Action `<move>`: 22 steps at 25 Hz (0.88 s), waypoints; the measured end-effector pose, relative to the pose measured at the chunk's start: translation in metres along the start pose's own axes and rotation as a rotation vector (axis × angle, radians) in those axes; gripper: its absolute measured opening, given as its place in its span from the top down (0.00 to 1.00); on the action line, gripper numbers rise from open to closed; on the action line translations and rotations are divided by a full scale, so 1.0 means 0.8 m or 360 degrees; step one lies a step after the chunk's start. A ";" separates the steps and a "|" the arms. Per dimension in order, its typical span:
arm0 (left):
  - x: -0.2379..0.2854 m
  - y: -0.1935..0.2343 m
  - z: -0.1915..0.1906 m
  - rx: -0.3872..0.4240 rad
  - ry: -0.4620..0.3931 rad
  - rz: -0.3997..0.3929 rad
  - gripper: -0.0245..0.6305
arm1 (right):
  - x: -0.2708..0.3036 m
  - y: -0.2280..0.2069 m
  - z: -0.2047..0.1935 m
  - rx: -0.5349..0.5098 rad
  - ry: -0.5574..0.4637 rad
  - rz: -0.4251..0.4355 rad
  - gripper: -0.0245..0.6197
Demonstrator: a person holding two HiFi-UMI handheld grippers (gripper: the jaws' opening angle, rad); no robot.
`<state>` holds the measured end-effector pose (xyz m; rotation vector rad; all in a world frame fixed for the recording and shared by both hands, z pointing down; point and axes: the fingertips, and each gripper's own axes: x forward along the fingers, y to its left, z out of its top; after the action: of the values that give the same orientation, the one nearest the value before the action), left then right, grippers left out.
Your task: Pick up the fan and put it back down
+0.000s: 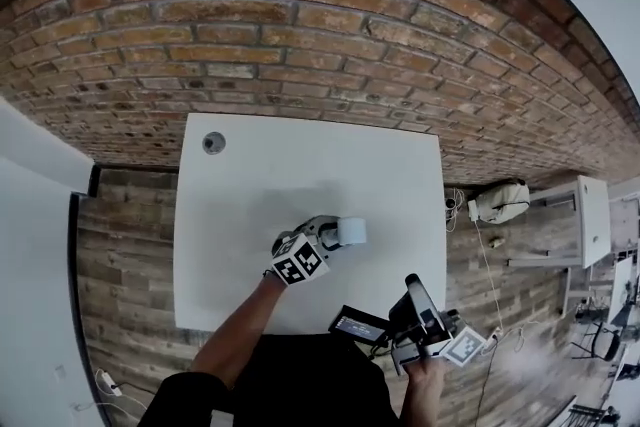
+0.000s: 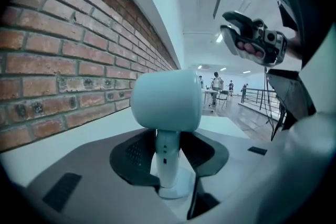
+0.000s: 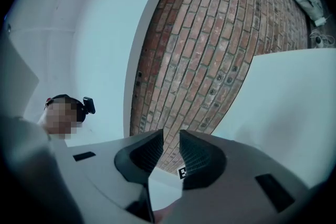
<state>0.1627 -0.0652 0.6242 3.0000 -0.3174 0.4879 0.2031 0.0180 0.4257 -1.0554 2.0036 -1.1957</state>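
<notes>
Item: small desk fan (image 1: pixel 351 232) (image 2: pixel 167 99), pale blue-white, with a rounded drum head on a slim upright stem and a round foot. Location: on the white counter (image 1: pixel 250 175), towards its near right part and well clear of the edges; the foot appears to rest on the surface, though whether it has lifted cannot be told. Left claw (image 1: pixel 330 233) (image 2: pixel 168 157): reaches in from the person's side, its marker cube (image 1: pixel 298 261) towards the camera. Its dark ribbed pads (image 2: pixel 131 157) are set at narrow spread on either side of the fan's stem below the head and bear on it. Right claw (image 1: pixel 413 295) (image 3: pixel 171 152): held off the counter's near right corner, close to the person's body. It stands at narrow spread with a slim gap between the pads and nothing but brick and counter edge showing through it. In the left gripper view it is seen raised in a hand (image 2: pixel 247 49), apart from the fan. Fixtures: round grey cable port (image 1: pixel 213 143) near the counter's far left corner. Surroundings: red brick wall (image 1: pixel 300 15) along the counter's far side, and wood-plank floor (image 1: pixel 125 245) to the left and right. A pale bundle (image 1: pixel 500 202) lies on the floor right of the counter, with a white side table (image 1: pixel 592 205) beyond it.
</notes>
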 end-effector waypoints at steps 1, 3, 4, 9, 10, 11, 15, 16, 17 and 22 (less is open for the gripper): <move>-0.007 0.004 0.007 -0.0032 -0.0043 0.0004 0.72 | 0.003 -0.001 0.001 0.0010 0.0004 0.0018 0.83; -0.024 0.015 0.021 -0.0062 -0.0100 0.0015 0.72 | 0.010 0.001 0.004 0.0022 0.0009 0.0077 0.83; -0.034 0.023 0.027 -0.0057 -0.0107 0.0022 0.72 | 0.015 0.001 0.005 0.0031 0.0009 0.0107 0.83; -0.088 0.066 0.066 -0.0056 -0.0191 0.0086 0.72 | 0.027 0.002 0.010 0.0090 -0.0010 0.0212 0.83; -0.099 0.073 0.076 -0.0062 -0.0217 0.0092 0.72 | 0.030 0.005 0.013 0.0096 -0.0020 0.0240 0.83; -0.110 0.080 0.088 -0.0065 -0.0242 0.0096 0.72 | 0.032 0.008 0.015 0.0099 -0.0026 0.0267 0.83; -0.144 0.099 0.126 -0.0005 -0.0305 0.0107 0.72 | 0.039 0.012 0.017 0.0100 -0.0020 0.0311 0.83; -0.151 0.103 0.134 0.0026 -0.0305 0.0100 0.72 | 0.039 0.012 0.017 0.0104 -0.0019 0.0313 0.83; -0.158 0.107 0.142 0.0056 -0.0307 0.0090 0.72 | 0.040 0.011 0.016 0.0108 -0.0017 0.0313 0.83; -0.204 0.140 0.191 0.0098 -0.0456 0.0082 0.72 | 0.047 0.008 0.012 0.0111 -0.0006 0.0321 0.83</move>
<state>0.0334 -0.1615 0.4333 3.1278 -0.4070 0.0694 0.1888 -0.0167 0.4128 -0.8001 1.9967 -1.1460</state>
